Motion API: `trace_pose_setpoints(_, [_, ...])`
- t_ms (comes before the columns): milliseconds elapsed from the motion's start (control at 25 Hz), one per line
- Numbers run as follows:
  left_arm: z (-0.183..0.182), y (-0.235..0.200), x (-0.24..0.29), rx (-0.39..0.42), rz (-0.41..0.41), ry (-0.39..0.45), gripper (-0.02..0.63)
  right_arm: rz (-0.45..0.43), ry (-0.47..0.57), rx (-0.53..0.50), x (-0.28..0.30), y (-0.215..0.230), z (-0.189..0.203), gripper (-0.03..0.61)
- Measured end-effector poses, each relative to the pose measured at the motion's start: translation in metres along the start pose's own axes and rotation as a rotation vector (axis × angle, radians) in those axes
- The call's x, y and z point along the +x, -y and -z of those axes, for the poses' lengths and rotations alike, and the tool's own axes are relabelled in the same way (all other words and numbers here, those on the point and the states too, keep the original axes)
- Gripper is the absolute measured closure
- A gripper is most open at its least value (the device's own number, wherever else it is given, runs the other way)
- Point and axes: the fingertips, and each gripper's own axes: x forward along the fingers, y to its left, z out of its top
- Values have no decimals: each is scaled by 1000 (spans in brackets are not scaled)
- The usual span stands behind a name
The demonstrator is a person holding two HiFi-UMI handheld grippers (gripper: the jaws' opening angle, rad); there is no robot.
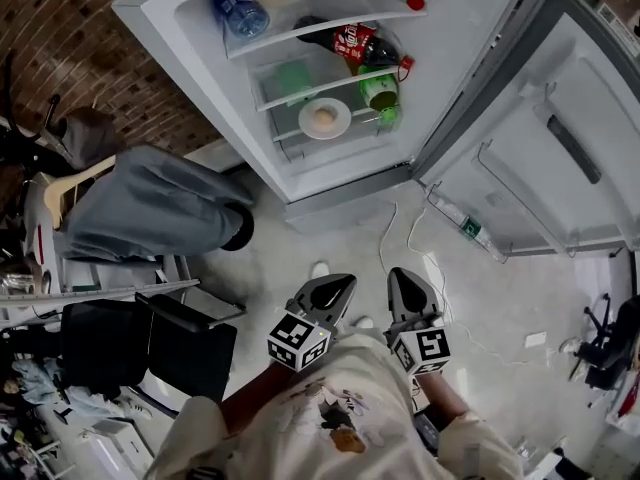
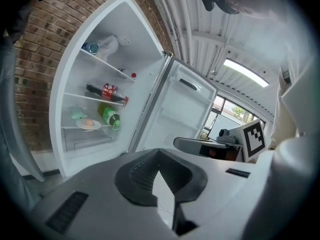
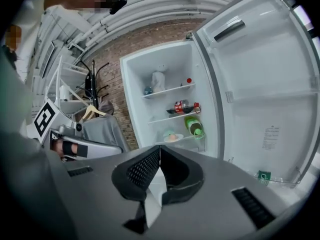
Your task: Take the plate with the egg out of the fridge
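The fridge stands open ahead of me. On its lower shelf sits a white plate carrying a tan egg. The left gripper view shows the plate far off, and so does the right gripper view, which has the plate small on that shelf. My left gripper and right gripper hang side by side low near my body, well short of the fridge. Both are shut with nothing between the jaws, as seen along the left gripper and the right gripper.
A cola bottle and a green bottle lie beside and above the plate. The fridge door is swung wide to the right. A grey jacket on a hanger, a black chair and a floor cable are near.
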Motion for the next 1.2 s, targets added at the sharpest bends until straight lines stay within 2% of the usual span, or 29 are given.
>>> trace_pose_setpoints(160, [-22, -28, 8, 6, 39, 5, 604, 40, 8, 4, 31, 1, -18, 572])
trace_pose_setpoints(360, [-31, -60, 18, -21, 108, -15, 604, 93, -6, -5, 62, -1, -27, 572])
trace_pose_setpoints(520, [-43, -81, 21, -11, 144, -19, 604, 121, -22, -14, 83, -2, -31, 572])
trace_pose_setpoints(800, [-54, -112, 18, -37, 126, -15, 604, 112, -16, -21, 110, -12, -41, 572])
trace_pose_setpoints(1200, [-77, -123, 34, -31, 51, 17, 604, 2, -5, -34, 145, -3, -62, 572])
